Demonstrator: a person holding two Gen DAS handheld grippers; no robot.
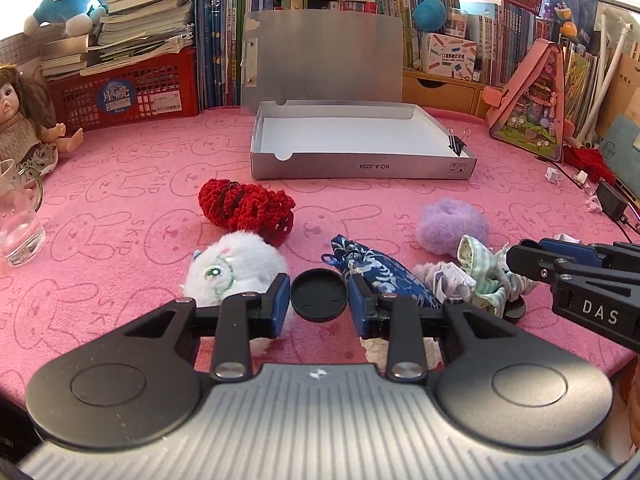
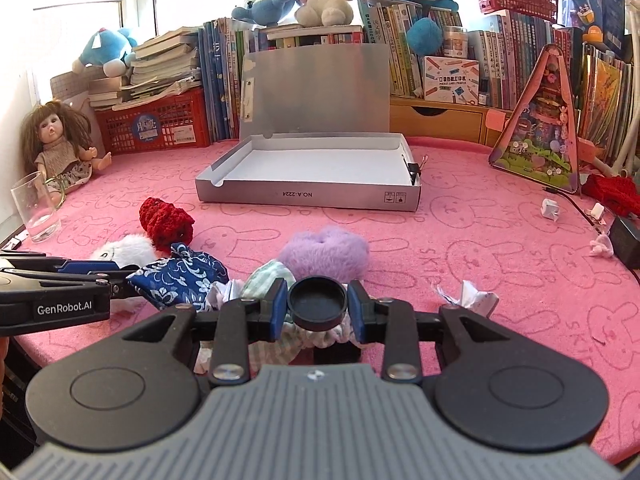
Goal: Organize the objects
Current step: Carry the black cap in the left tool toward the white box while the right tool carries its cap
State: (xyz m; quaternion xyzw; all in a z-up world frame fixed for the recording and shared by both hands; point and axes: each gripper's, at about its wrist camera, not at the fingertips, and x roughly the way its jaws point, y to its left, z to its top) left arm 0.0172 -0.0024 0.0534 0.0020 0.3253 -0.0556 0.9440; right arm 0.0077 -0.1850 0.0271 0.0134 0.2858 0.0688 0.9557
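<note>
Silver cardboard box (image 1: 360, 166), lid propped open, lies empty straight ahead of both tools — far across the pink rabbit-print cloth (image 1: 120, 208). Left gripper (image 1: 319, 296) and right gripper (image 2: 317, 303) each pinch a round black plastic cap (image 1: 319, 295) — the right sits slightly nearer.

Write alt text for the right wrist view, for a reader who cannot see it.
The right gripper is shut on a black round lid above a pink tablecloth. Ahead lie a purple fluffy scrunchie, a blue patterned pouch and a red crocheted piece, with an open silver box behind them. The left gripper enters from the left.
</note>
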